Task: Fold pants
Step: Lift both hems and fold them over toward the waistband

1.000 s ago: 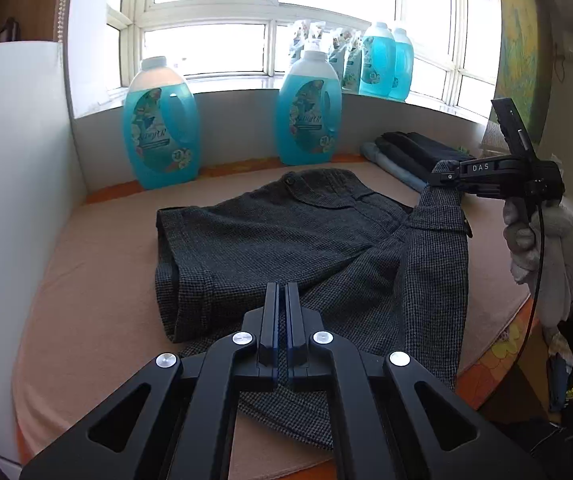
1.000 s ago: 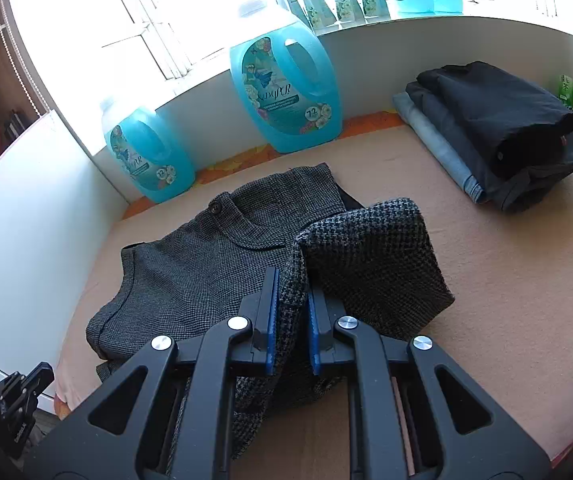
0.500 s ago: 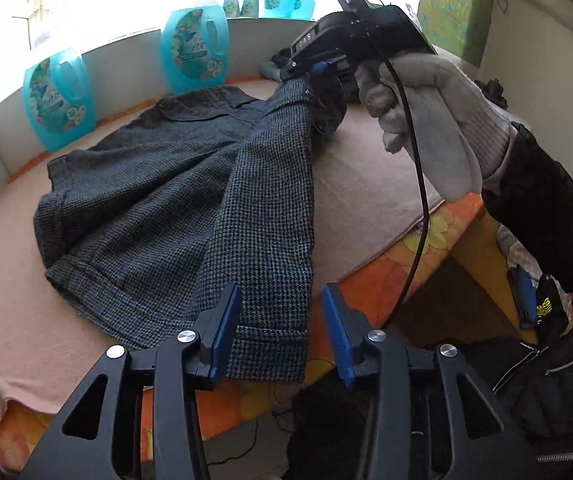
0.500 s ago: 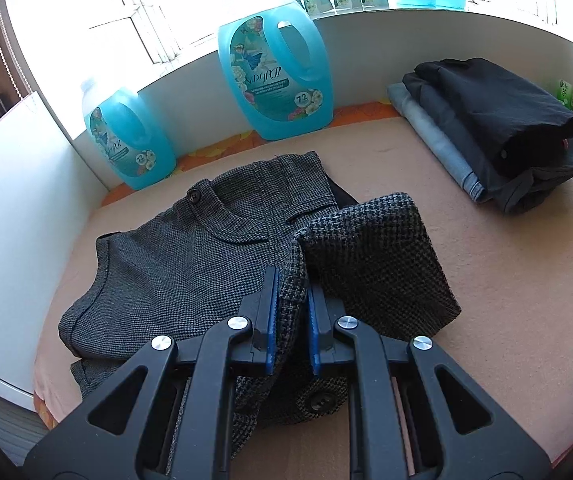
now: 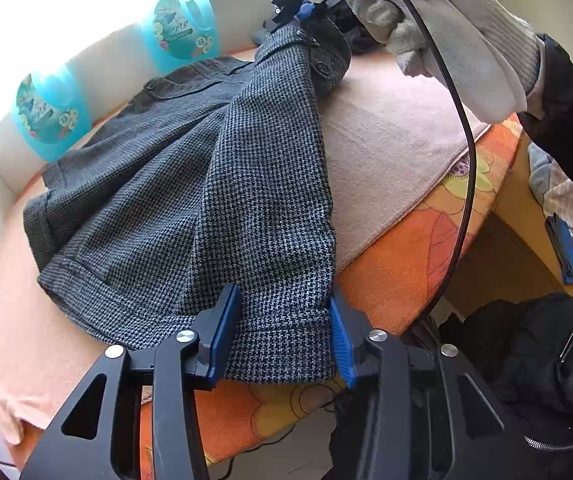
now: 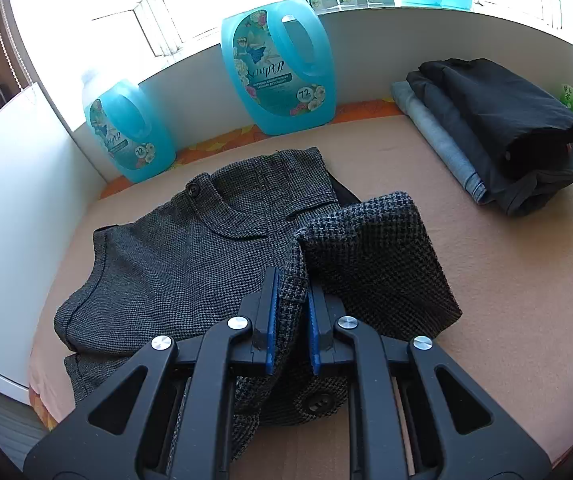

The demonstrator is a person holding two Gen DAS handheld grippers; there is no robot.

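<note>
Grey houndstooth pants (image 5: 174, 184) lie on a peach cloth over the table. One leg runs from the raised waistband down to the front edge. My left gripper (image 5: 284, 320) is open, its blue pads on either side of that leg's hem, which hangs over the table edge. My right gripper (image 6: 290, 312) is shut on the waistband of the pants (image 6: 190, 264) and holds it lifted. It also shows in the left wrist view (image 5: 298, 12), held by a white-gloved hand.
Two blue detergent jugs (image 6: 282, 68) (image 6: 126, 132) stand by the back wall. A stack of folded dark clothes (image 6: 498, 124) lies at the back right. The table's orange front edge (image 5: 406, 248) drops off to dark items on the floor.
My left gripper opened, pulled back to the front edge and now straddles the leg hem. My right gripper kept its hold on the waistband and shifted slightly.
</note>
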